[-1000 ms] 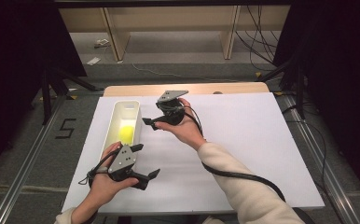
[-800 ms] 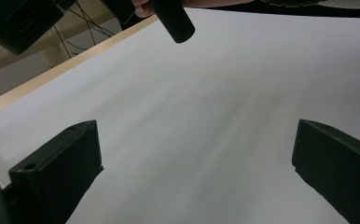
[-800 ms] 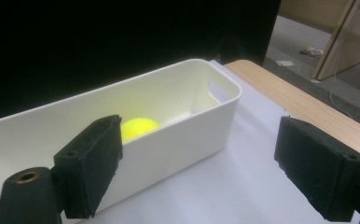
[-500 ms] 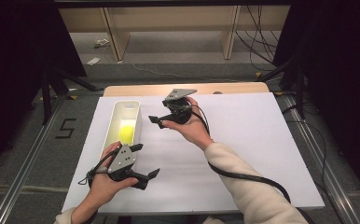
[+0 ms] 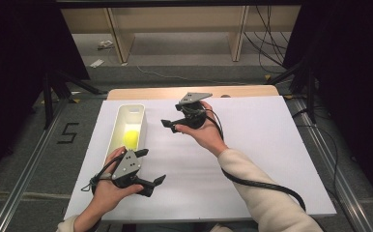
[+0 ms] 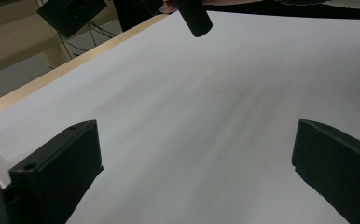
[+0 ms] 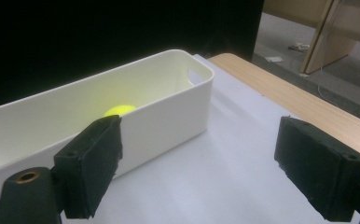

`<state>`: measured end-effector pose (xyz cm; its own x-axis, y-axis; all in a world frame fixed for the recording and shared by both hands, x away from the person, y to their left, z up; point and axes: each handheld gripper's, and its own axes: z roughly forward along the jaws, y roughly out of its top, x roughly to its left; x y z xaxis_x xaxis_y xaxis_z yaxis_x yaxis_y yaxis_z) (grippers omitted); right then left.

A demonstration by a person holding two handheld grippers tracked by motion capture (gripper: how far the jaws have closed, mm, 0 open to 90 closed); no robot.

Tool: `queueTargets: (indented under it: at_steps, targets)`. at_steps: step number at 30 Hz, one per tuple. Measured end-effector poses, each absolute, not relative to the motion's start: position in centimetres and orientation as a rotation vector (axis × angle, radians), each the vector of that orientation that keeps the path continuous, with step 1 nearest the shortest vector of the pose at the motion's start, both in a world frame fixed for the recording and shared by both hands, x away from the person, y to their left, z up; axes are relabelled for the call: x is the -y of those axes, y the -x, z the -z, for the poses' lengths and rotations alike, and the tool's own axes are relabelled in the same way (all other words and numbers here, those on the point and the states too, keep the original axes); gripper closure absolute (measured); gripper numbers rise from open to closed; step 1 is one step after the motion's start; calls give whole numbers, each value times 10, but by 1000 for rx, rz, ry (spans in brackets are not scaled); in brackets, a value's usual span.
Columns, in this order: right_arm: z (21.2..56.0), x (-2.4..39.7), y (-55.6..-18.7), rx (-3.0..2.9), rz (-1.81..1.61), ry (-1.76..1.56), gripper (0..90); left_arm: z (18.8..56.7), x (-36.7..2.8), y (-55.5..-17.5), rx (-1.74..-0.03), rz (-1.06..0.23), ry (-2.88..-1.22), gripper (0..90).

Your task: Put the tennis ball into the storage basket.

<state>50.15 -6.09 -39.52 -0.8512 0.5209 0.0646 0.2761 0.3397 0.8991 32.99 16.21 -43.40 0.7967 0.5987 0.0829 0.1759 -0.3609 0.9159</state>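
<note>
The ball [image 5: 131,139] lies in the bin [image 5: 138,109], left of centre in the high view. The right gripper [image 5: 171,124] hovers nearer — jaws wide, empty — facing it; left gripper [image 5: 151,169] likewise spread.

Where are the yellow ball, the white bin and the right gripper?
ball [image 5: 131,138], high view, on its yellow top, inside the bin.
bin [image 7: 178,100], right gripper view, on its white side wall.
right gripper [image 5: 170,125], high view, between its two black fingertips, jaws open.
</note>
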Motion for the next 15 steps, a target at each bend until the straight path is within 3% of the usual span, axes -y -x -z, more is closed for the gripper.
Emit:
queueTargets:
  at_steps: [15]
  targets:
    - [397, 87, -499, -2340, -1520, -758, 156, 433, -163, -330, -586, -502, -1919, 9]
